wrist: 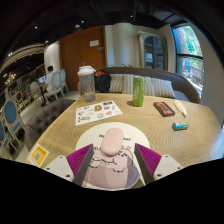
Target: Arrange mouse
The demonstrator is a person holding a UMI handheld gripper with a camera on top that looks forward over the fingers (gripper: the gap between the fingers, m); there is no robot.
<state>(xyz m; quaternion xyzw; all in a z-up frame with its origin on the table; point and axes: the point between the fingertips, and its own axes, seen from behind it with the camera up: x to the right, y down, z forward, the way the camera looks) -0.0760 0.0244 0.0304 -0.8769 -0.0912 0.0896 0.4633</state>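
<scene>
From the gripper view, I have the mouse point(110, 155) between my gripper point(110, 165) fingers, a pale pinkish shape sitting low and close to the lens. The magenta pads point(80, 158) press against its flanks on both sides with no gap that I can make out, so I judge the tongs narrowed and clamped on it. Whether the mouse is lifted clear or resting on the round white mat point(108, 130) beneath it, I cannot tell; it overlaps the mat's near part.

Beyond the fingers lies the wooden table point(150, 125). On it, well ahead, stand a clear pitcher point(87, 84) and a green cup point(138, 90). A printed sheet point(98, 111) lies between the pitcher and the mat. Off to the right side sit a dark red box point(164, 108) and a small teal object point(180, 126). A small yellow card point(38, 154) lies near the table's left edge. Chairs and a window stand further back in the room.

As for progress, I reckon the grasp is done and the placing is what remains: I have the mouse in hand over the mat, and setting it down squared and releasing is not yet done.
</scene>
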